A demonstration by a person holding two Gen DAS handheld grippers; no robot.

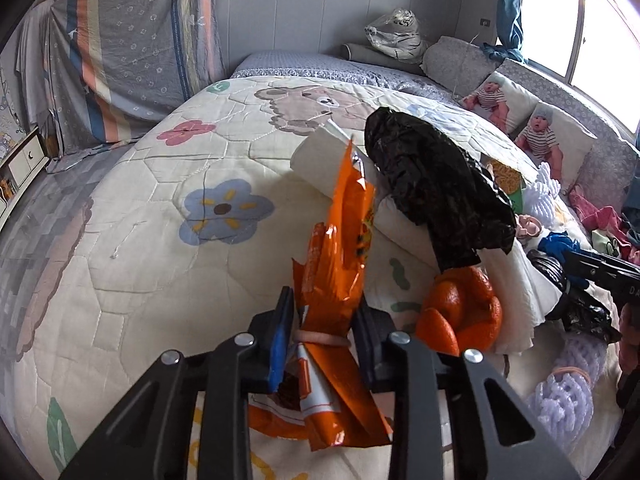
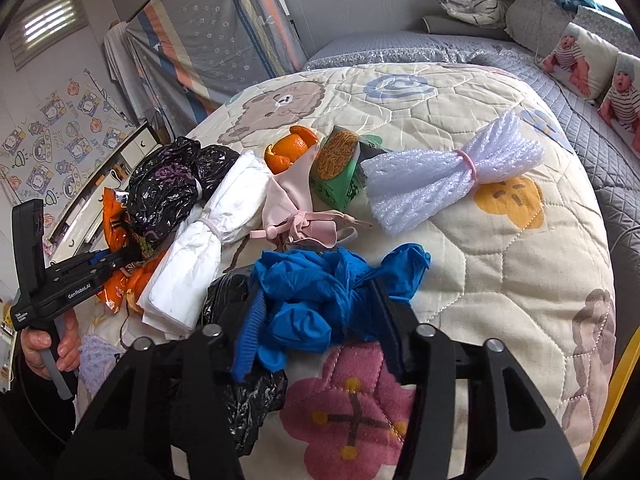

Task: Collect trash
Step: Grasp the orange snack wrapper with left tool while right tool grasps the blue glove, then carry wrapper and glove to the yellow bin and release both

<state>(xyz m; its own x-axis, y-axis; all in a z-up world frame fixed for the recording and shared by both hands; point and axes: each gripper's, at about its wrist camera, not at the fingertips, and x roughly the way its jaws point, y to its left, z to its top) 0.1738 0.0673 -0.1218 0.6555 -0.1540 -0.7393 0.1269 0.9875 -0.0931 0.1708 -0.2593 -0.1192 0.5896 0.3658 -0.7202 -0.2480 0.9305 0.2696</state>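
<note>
My left gripper [image 1: 324, 312] is shut on a crumpled orange snack wrapper [image 1: 340, 248] tied with a rubber band, which stands up from the quilt [image 1: 160, 280]. In the right wrist view the blue pads of my right gripper [image 2: 318, 300] press both sides of a knotted bundle of blue gloves [image 2: 320, 280]. Loose trash lies between the two grippers: a black plastic bag [image 2: 172, 184], a white paper bundle [image 2: 200, 248], orange peel [image 2: 290, 148], a pink mask [image 2: 296, 208], a green noodle lid [image 2: 336, 168] and a tied foam net [image 2: 440, 172].
A second black bag [image 2: 248, 400] lies under my right gripper's left finger. A hand [image 2: 44, 344] holds the left gripper's handle at the left edge. Photo cushions [image 1: 540, 132] and a wrapped toy tiger [image 1: 396, 36] line the far side of the bed. A cabinet [image 1: 24, 160] stands on the left.
</note>
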